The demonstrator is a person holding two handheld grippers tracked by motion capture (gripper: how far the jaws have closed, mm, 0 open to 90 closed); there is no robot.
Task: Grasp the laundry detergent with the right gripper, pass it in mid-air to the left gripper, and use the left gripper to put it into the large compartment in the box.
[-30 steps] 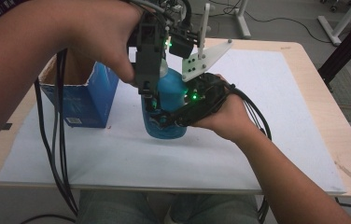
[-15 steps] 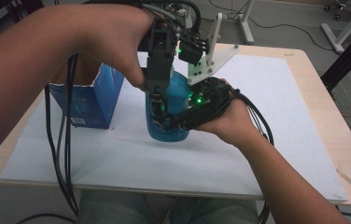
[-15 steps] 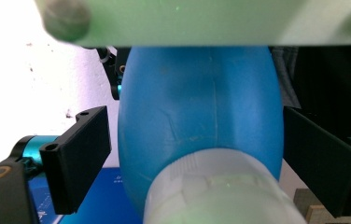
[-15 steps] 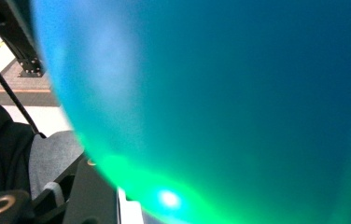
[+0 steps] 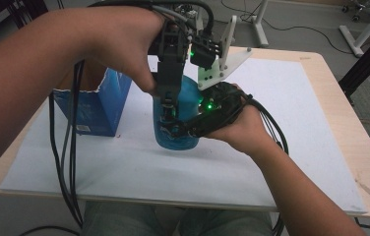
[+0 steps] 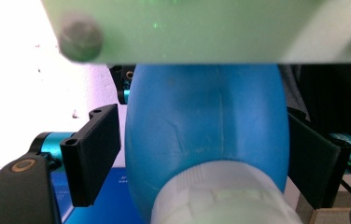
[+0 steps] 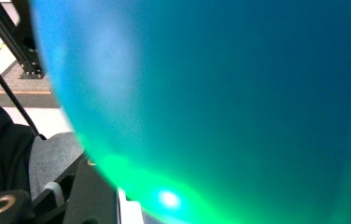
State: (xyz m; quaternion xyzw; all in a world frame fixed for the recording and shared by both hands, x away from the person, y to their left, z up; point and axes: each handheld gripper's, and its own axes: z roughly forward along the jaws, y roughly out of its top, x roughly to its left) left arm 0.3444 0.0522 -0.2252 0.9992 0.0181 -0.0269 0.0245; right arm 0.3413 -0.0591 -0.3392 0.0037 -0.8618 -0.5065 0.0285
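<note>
A translucent blue plastic bottle (image 5: 179,123) with a white ribbed cap (image 6: 220,196) stands upright on the white mat (image 5: 291,108), clamped at its body by the right gripper (image 5: 173,129). The left gripper (image 5: 167,105) hangs above, its jaws just closing around the bottle's shoulder, the left one not yet touching. A torn blue cardboard box (image 5: 94,105) stands just beside that gripper.
</note>
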